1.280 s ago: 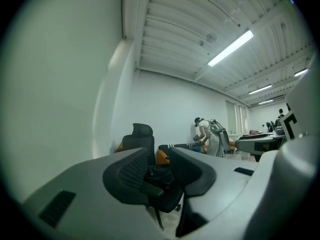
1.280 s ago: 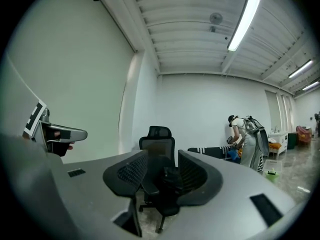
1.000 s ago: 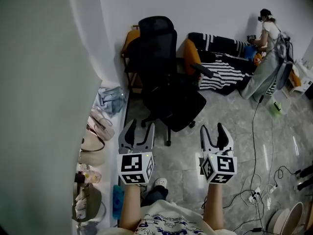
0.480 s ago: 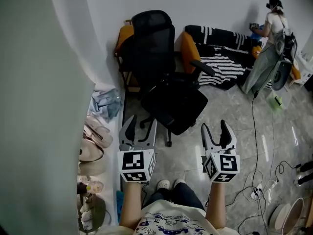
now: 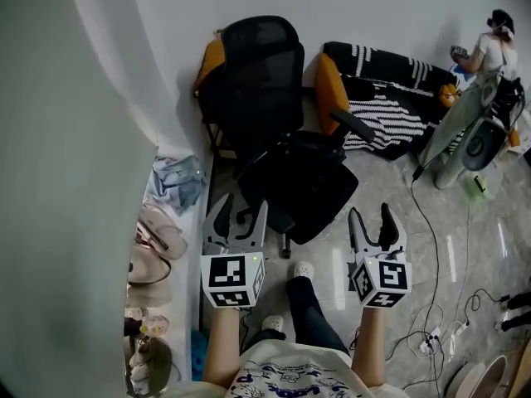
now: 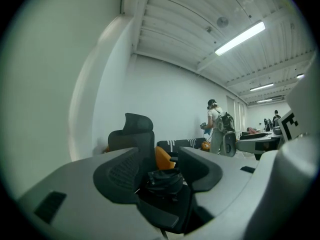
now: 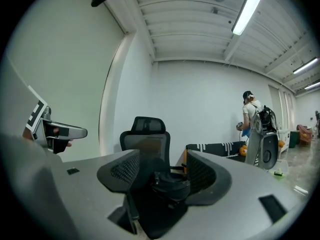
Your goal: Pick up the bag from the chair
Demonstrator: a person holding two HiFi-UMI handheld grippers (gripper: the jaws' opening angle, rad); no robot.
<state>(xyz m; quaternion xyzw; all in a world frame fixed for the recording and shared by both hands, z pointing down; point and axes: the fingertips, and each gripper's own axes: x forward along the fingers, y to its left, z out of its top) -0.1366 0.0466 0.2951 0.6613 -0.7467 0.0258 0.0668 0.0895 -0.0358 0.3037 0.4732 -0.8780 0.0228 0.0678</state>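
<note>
Left tongs (image 5: pixel 241 207), right tongs (image 5: pixel 371 214), jaws just opened wide, both empty

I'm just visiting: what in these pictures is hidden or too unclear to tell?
- Bag: in the head view it is black on the black chair seat, so its outline is lost.
- Chair base: in both gripper views it sits behind the jaws.
- Person: in the head view, too small to tell what is held.
- Shelf items: in the head view, partly cut off by the white wall.
</note>
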